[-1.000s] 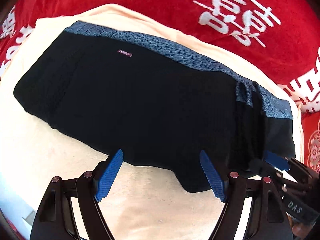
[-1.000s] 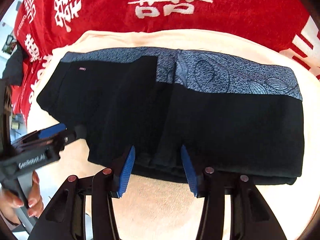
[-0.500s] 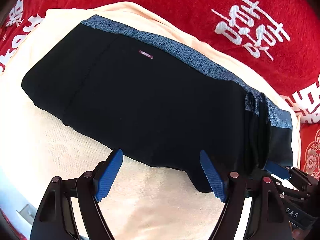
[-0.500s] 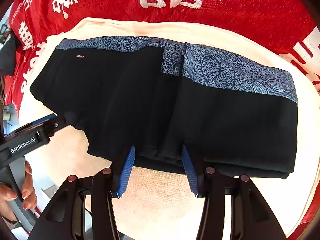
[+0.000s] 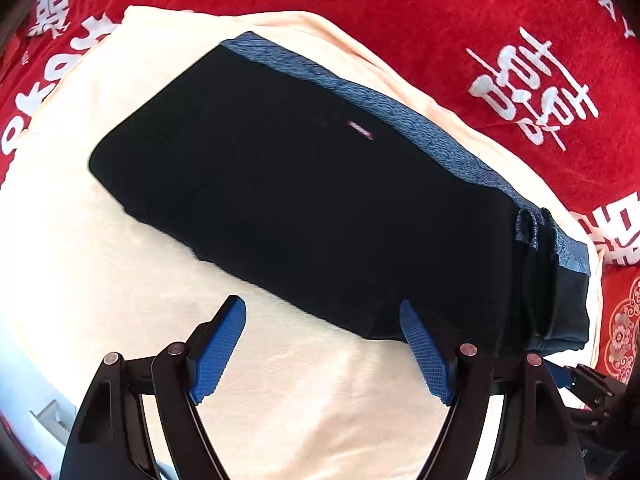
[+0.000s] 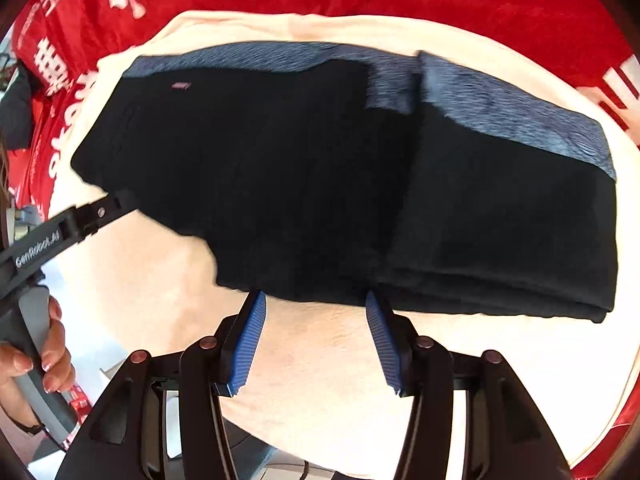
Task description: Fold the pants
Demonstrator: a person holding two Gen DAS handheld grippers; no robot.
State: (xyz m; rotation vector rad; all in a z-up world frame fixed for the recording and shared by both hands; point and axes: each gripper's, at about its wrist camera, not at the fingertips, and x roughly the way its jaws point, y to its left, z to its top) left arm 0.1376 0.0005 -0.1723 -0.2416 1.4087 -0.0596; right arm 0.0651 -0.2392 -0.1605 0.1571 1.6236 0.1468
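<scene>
Nearest, at the lower centre of each frame, the left gripper and right gripper stand spread and empty, the right's jaws just having opened, while the folded black fabric pants lie beyond their tips, long axis crossing upper-left to right over the cream towel.

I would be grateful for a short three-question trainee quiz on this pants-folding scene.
1. True or false: the left tool grips the black pants.
2. What colour is the cloth directly under the pants? A) cream B) green C) grey
3. Fill in: the pants' patterned waistband is blue-____.

Key: 1 false, both tools stand open, nothing pinched; the right tool has just been opening, with only cream cloth between its pads. 2 A. 3 grey.
</scene>
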